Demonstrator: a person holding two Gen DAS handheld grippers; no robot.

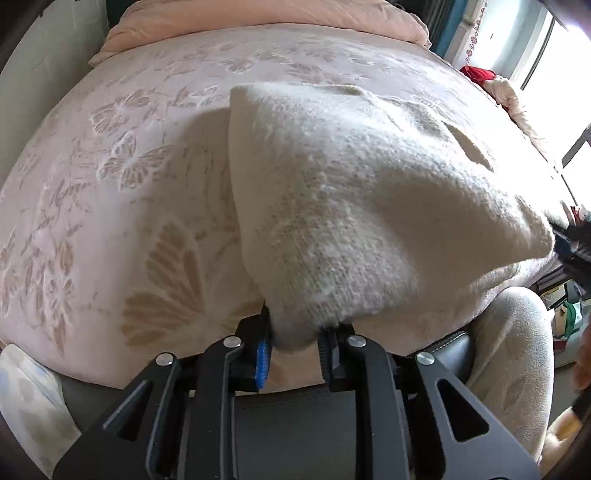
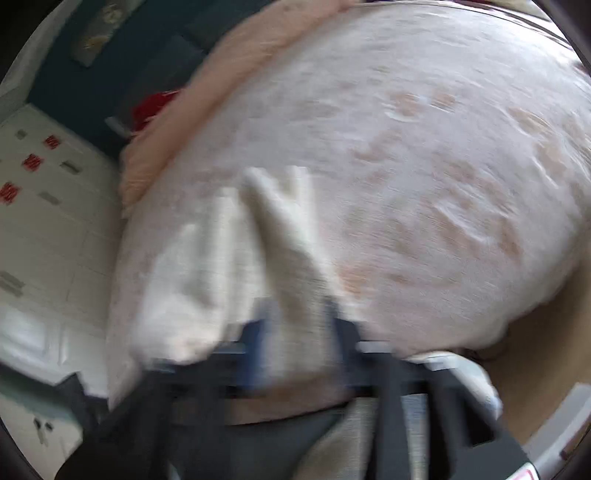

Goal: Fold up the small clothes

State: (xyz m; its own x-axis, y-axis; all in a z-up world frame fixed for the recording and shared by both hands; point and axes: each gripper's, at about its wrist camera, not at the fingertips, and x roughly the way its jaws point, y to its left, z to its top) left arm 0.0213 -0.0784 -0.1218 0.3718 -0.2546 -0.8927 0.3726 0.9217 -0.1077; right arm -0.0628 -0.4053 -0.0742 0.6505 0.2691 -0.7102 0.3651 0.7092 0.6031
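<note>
A cream knitted garment (image 1: 354, 184) is lifted over the pink flowered bed cover (image 1: 110, 166). My left gripper (image 1: 295, 332) is shut on the garment's near corner, with cloth pinched between the blue-padded finger and the black one. In the left wrist view my right gripper (image 1: 570, 243) shows at the right edge, at the garment's other corner. The right wrist view is blurred: my right gripper (image 2: 299, 332) is shut on a cream fold of the garment (image 2: 284, 229), which hangs forward from the fingers over the bed cover (image 2: 443, 166).
A peach duvet (image 1: 258, 18) lies bunched along the bed's far end. A red cloth (image 1: 478, 74) sits by the bright window at right. My leg in light trousers (image 1: 517, 350) is at the bed's near edge. A white cabinet (image 2: 48, 221) stands left of the bed.
</note>
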